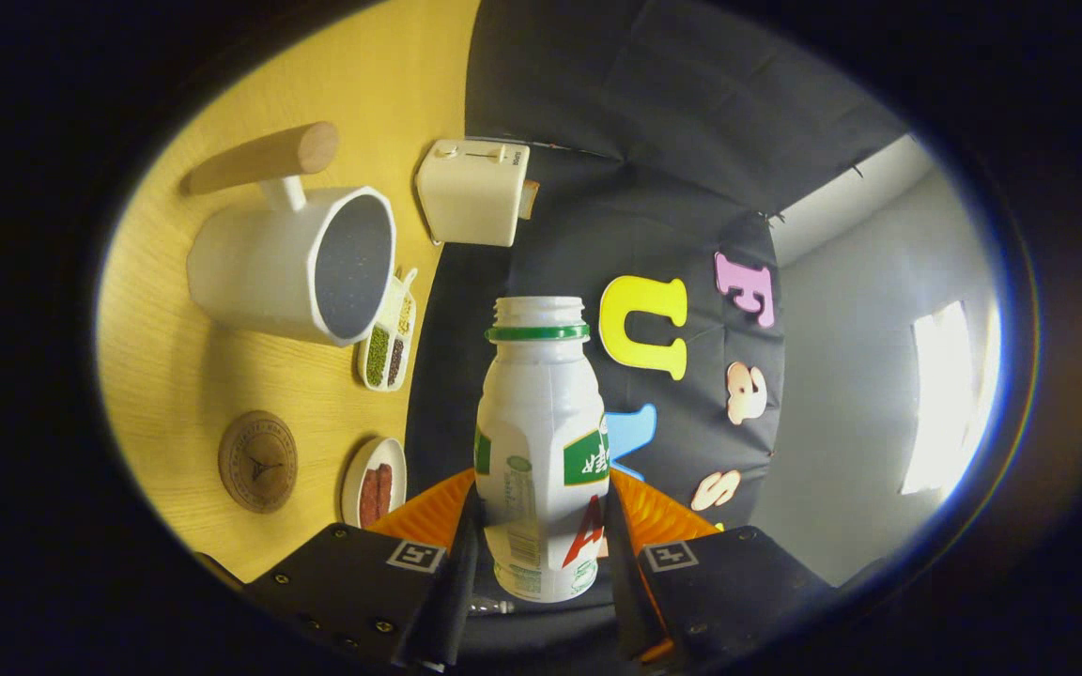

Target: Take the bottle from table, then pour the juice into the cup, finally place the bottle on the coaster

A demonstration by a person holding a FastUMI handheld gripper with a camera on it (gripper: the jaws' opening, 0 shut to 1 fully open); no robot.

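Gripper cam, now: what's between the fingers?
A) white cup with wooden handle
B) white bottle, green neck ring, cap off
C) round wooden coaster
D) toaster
B: the gripper is shut on the bottle, both fingers against its sides, its mouth open above the green ring.

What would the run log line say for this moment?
gripper: shut on bottle | bottle: uncapped, lifted, turned sideways to table | cup: on table | coaster: bare | phase: carrying to pour

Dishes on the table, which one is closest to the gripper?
The small round plate with reddish food, just beside the gripper holding the bottle. The divided tray of beans lies farther, by the cup.
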